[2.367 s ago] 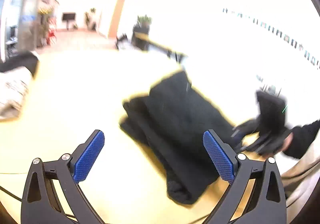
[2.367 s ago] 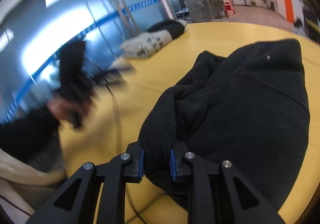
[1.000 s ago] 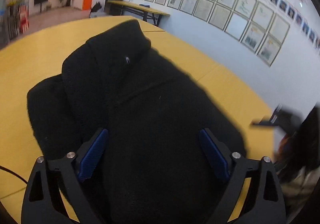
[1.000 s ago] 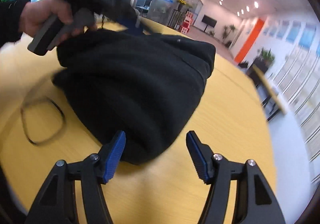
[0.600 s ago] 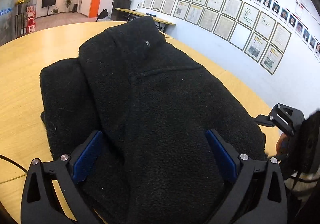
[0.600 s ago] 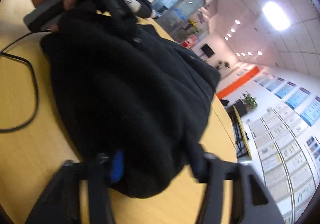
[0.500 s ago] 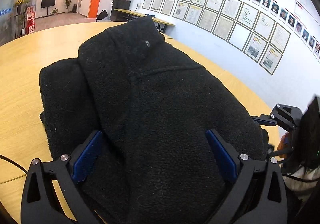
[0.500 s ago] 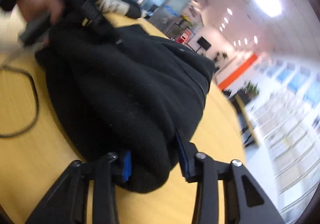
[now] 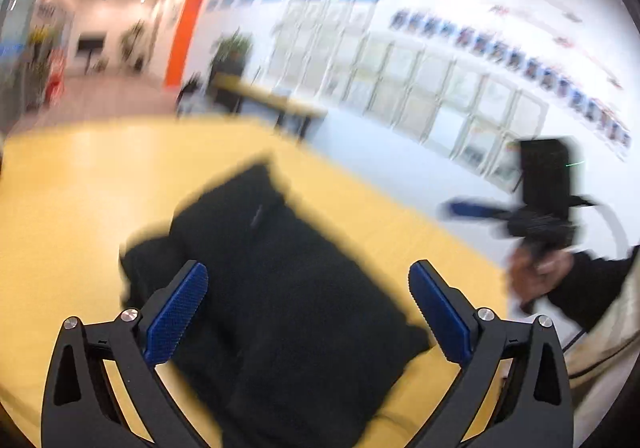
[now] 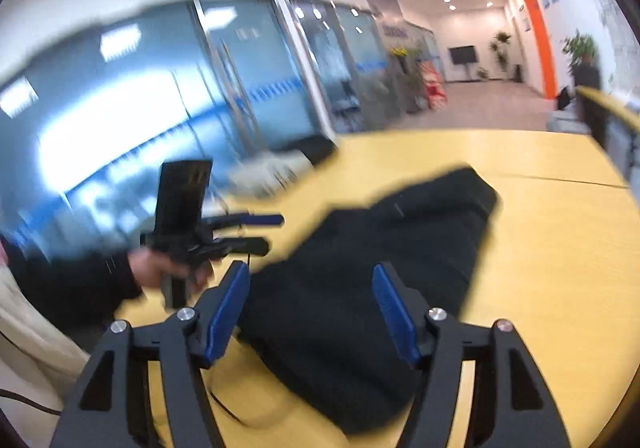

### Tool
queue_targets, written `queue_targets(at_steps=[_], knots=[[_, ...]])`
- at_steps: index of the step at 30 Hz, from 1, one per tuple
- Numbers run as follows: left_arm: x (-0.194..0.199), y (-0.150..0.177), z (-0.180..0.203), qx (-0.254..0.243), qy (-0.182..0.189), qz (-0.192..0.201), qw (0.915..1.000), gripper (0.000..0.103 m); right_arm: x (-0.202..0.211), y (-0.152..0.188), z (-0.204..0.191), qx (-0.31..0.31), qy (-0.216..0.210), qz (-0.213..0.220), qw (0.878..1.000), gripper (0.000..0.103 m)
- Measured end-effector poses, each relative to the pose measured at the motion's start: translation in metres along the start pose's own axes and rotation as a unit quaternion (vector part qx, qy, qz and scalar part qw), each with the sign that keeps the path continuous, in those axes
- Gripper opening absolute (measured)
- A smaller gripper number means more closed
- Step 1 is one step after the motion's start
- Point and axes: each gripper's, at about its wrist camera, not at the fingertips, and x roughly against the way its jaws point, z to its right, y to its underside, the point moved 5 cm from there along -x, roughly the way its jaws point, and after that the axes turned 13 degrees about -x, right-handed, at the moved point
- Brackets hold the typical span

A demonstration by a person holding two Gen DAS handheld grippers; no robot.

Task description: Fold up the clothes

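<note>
A black fleece garment (image 9: 280, 288) lies folded in a thick bundle on the yellow table (image 9: 80, 188); it also shows in the right wrist view (image 10: 380, 268). My left gripper (image 9: 308, 312) is open and empty, raised above the near end of the bundle. My right gripper (image 10: 310, 308) is open and empty, raised above the bundle's near end from the other side. Each gripper shows in the other's view, held in a hand: the right one (image 9: 472, 208) and the left one (image 10: 248, 232). Both views are motion-blurred.
A black cable (image 10: 224, 408) lies on the table under my right gripper. More clothing (image 10: 280, 164) lies at the table's far edge by the glass wall. A side table with a plant (image 9: 260, 100) stands beyond. The person's sleeve (image 9: 580, 288) is at right.
Both grippers have pulled back and up off the black bundle. The right gripper, closed around the bundle's edge half a second ago, is now open and clear of it.
</note>
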Motion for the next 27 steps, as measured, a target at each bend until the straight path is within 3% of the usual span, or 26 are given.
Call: queue_targets(at_steps=[2,3,6,8,9,11,14,20,24,27], knots=[[-0.005,-0.033,0.021,-0.043,0.01,0.028,0.9986,0.103,0.011,-0.008,0.003,-0.026,-0.028,0.023,0.999,0.068],[-0.017,-0.041,0.027,-0.057,0.015,0.019,0.9981,0.103,0.02,-0.007,0.004,-0.038,-0.035,0.035,0.998,0.068],[-0.079,-0.019,0.019,-0.04,0.023,-0.066,0.9967,0.103,0.039,-0.003,0.009,-0.067,-0.036,0.071,0.995,0.068],[-0.123,0.021,0.002,0.01,0.015,-0.144,0.9893,0.1,0.061,0.002,0.016,-0.079,-0.027,0.083,0.993,0.068],[-0.138,0.046,-0.009,0.04,0.012,-0.178,0.9832,0.093,0.074,0.005,0.02,-0.084,-0.022,0.088,0.992,0.068],[-0.134,0.069,-0.017,0.04,-0.005,-0.142,0.9891,0.09,0.085,0.013,0.027,-0.09,-0.001,0.084,0.992,0.071],[-0.12,0.08,-0.02,0.037,-0.017,-0.119,0.9921,0.084,0.1,0.024,0.038,-0.097,0.026,0.065,0.993,0.073],[-0.113,0.071,-0.018,0.041,-0.028,-0.127,0.9906,0.082,0.054,0.014,0.061,-0.089,0.097,0.013,0.991,0.073],[-0.087,0.057,-0.026,0.075,-0.062,-0.135,0.986,0.103,0.023,0.011,0.069,-0.077,0.128,-0.04,0.988,0.078],[-0.055,0.061,-0.044,0.099,-0.116,-0.148,0.9773,0.103,0.024,0.025,0.09,-0.107,0.137,-0.082,0.981,0.082]])
